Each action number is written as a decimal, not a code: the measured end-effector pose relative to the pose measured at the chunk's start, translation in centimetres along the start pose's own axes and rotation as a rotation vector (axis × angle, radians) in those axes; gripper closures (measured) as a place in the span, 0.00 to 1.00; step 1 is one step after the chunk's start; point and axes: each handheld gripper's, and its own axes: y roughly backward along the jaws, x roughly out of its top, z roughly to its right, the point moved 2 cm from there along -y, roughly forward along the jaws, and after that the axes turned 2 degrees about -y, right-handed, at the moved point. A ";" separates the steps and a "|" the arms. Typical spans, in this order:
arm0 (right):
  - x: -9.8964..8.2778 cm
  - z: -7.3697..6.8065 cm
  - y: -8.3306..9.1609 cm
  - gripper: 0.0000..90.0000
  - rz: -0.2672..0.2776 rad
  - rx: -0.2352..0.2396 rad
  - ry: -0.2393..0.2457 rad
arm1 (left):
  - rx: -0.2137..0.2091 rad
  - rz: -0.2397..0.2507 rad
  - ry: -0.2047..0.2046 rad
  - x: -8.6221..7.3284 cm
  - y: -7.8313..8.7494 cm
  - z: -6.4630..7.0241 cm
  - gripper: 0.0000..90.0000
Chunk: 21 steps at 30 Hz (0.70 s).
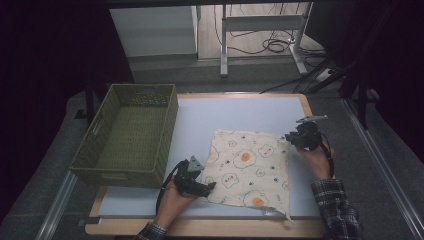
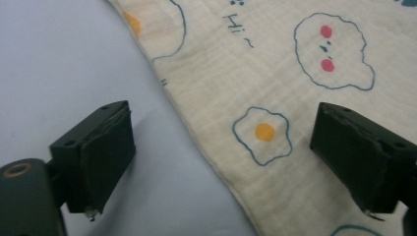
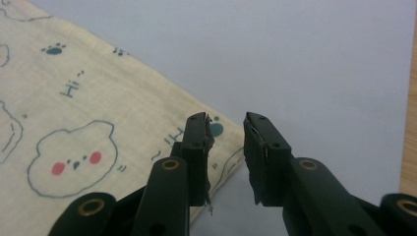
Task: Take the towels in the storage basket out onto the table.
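Cream cloth [image 1: 250, 167], egg prints (seemingly flat)

Lab or test room: table [image 1: 300, 102] with pale mat, ringed by dark curtains [image 1: 50, 45], metal desk frame [image 1: 260, 25] behind, loose cables [image 1: 272, 45] on bare floor.

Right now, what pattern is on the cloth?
Cream cloth printed with fried eggs and blue-outlined faces; clearest in the left gripper view.

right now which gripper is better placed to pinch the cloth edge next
Left, probably. The left gripper has its jaws wide, straddling the cloth edge. The right gripper has a narrow gap at the cloth's corner, with nothing between the jaws.
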 end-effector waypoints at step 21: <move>-1.8 0.0 1.1 0.77 0.014 0.066 0.000 | 0.055 0.006 0.115 5.2 -2.8 -4.8 0.56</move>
